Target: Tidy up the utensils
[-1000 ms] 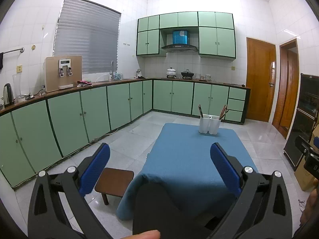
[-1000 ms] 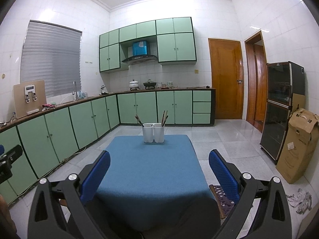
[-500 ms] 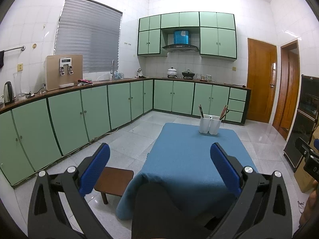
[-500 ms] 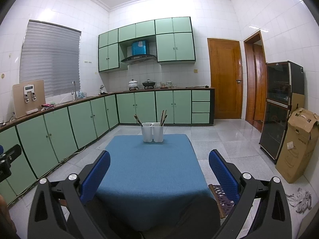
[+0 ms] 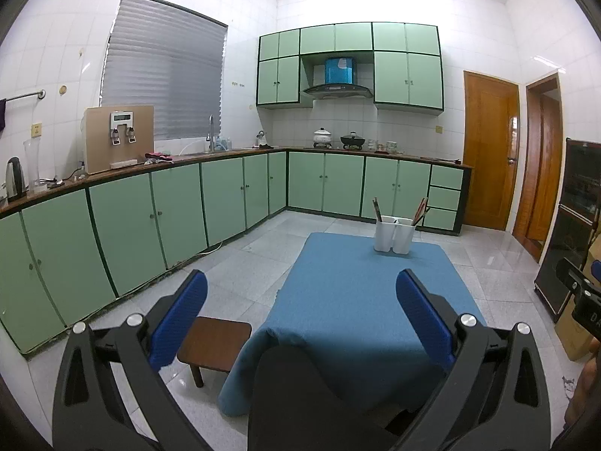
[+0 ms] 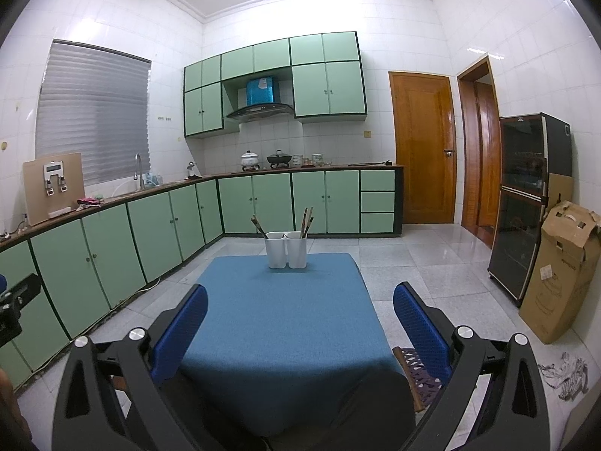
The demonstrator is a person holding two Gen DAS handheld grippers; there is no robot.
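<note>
Item: white plastic two-compartment utensil holder [image 6: 286, 249], far end of blue-cloth tabletop [image 6: 285, 323], wooden sticks upright in each side, seemingly sorted. Left gripper [image 5: 300, 297] and right gripper [image 6: 299, 310]: fingers apart, empty, held back, likely awaiting work.

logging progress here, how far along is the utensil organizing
Looks mostly done: the sticks stand in both cups of the white holder at the far end of the blue table, with nothing loose on its cloth. In hand: nothing; left tongs and right tongs are open, short of the holder. Nothing visibly left.
</note>
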